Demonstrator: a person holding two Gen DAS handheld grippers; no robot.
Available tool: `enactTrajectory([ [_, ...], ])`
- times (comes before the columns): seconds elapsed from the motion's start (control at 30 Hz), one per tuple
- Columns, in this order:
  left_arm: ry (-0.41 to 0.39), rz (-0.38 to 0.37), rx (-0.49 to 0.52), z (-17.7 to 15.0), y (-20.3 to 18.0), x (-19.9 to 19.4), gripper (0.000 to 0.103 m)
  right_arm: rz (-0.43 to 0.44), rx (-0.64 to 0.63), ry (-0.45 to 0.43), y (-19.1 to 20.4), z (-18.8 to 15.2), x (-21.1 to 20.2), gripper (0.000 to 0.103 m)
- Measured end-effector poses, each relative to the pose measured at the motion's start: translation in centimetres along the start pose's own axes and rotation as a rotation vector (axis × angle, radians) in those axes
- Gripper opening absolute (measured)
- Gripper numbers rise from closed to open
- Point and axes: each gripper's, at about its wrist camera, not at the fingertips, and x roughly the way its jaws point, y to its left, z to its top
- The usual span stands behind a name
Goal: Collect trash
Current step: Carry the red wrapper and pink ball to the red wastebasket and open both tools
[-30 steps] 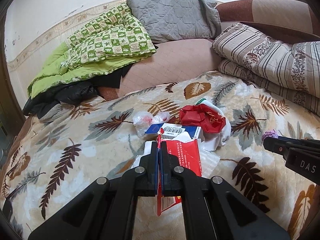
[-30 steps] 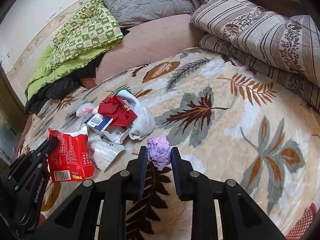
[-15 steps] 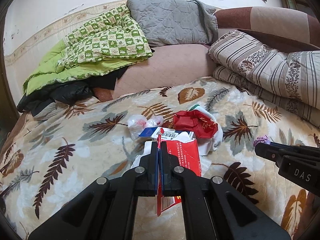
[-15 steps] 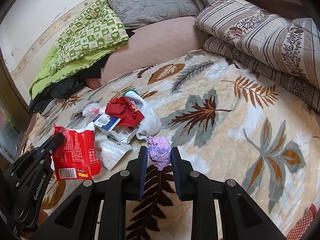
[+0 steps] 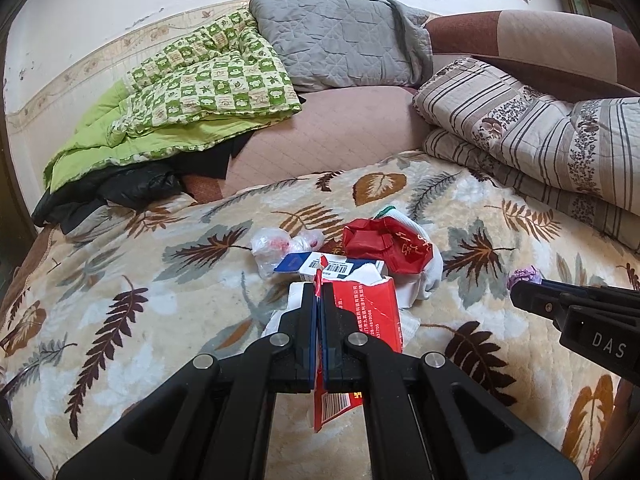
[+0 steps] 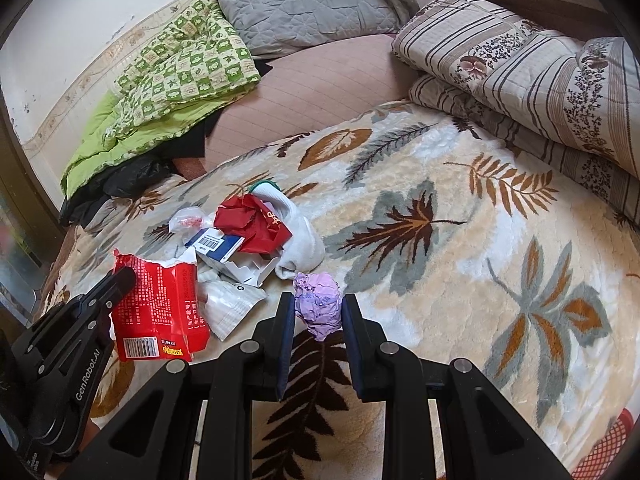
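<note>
My left gripper (image 5: pixel 317 292) is shut on the torn top edge of a red snack packet (image 5: pixel 368 316), which hangs from it above the leaf-patterned blanket (image 5: pixel 140 280); the right wrist view shows the same packet (image 6: pixel 158 308) at lower left. My right gripper (image 6: pixel 318 300) is shut on a crumpled purple paper ball (image 6: pixel 318 304). Beyond both lies a litter heap: a blue and white carton (image 6: pixel 218 246), a crumpled red bag (image 6: pixel 250 224), a white sock (image 6: pixel 302 240), a clear plastic wrapper (image 6: pixel 188 222) and a white pouch (image 6: pixel 232 304).
Folded striped quilts (image 6: pixel 520 72) are stacked at the right, a green checked quilt (image 5: pixel 192 100) and a grey pillow (image 5: pixel 336 44) at the back, and a black garment (image 5: pixel 120 192) at the left. A red mesh item (image 6: pixel 608 448) peeks in at lower right.
Both views have shifted slightly, with the litter heap sitting a little lower and more central than before. Both grips are unchanged.
</note>
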Motion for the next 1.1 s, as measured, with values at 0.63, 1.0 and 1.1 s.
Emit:
enactTrajectory([
  [0.63,-0.031,-0.313,-0.021,-0.1,-0.7,-2.0,0.001,0.005,0.093,-0.097,-2.5,0.6,-5.0,0.025],
  [1.0,-0.023,-0.450,0.064,-0.7,-4.8,-4.2,0.001,-0.071,0.170,-0.147,-8.4,-3.9,-11.7,0.025],
  [1.1,-0.005,-0.547,0.104,-0.9,-7.5,-5.3,0.001,-0.113,0.198,-0.133,-11.2,-6.4,-14.1,0.025],
])
